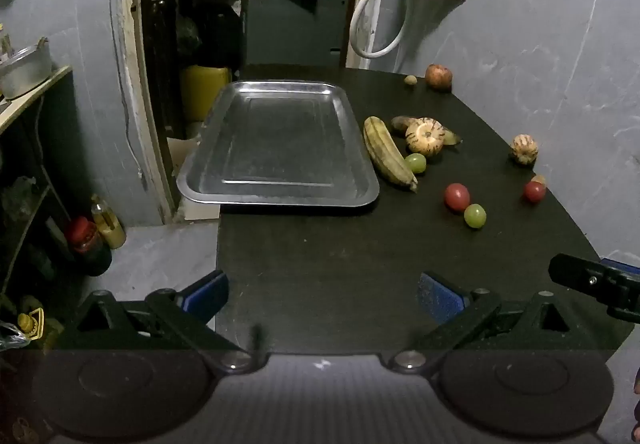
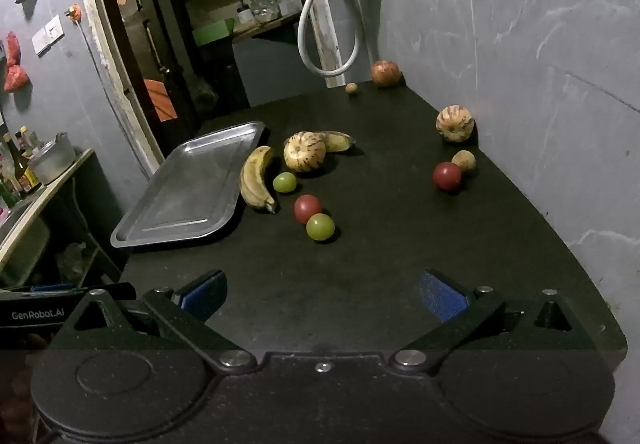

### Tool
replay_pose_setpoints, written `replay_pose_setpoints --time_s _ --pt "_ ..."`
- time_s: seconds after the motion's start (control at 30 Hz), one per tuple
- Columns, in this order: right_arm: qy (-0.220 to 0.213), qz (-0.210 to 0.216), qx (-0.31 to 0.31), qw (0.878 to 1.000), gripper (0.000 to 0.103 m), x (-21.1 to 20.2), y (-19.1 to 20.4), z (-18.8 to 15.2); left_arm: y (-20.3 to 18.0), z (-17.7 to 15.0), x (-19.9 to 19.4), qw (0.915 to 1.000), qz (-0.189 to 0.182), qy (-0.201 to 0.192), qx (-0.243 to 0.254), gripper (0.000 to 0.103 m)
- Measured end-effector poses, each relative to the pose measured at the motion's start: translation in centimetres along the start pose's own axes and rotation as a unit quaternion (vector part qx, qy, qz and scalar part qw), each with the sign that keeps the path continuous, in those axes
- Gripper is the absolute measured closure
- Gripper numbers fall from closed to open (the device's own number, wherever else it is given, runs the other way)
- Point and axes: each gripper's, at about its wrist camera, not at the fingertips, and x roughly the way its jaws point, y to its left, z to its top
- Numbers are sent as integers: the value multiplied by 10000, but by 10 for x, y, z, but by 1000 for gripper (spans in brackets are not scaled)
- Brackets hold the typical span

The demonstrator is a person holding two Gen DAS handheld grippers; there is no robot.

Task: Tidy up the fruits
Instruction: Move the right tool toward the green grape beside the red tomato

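An empty steel tray (image 1: 276, 196) (image 2: 132, 236) lies at the black table's left side. Right of it lie a yellow banana (image 1: 388, 154) (image 2: 254, 176), a striped melon (image 1: 425, 136) (image 2: 304, 151), a second banana behind it (image 2: 338, 140), a green fruit (image 1: 416, 163) (image 2: 285, 182), and a red (image 1: 457, 196) (image 2: 307, 208) and green pair (image 1: 475, 215) (image 2: 320, 226). Farther right sit another melon (image 2: 454, 123), a red fruit (image 2: 447, 175) and an apple (image 2: 385, 73). My left gripper (image 1: 322, 294) and right gripper (image 2: 322, 294) are open, empty, above the near table edge.
A small tan fruit (image 2: 464, 161) sits by the far red one, and a nut (image 2: 351, 88) near the apple. The grey wall (image 2: 540, 84) borders the table on the right. A shelf with a pot (image 2: 52, 164) stands left; bottles (image 1: 106, 222) stand on the floor.
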Motion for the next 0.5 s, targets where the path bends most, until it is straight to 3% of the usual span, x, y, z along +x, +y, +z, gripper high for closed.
replay_pose_setpoints --time_s 0.5 --pt "227 -203 130 9995 1 15 5 -1 6 3 21 9996 -84 260 77 1"
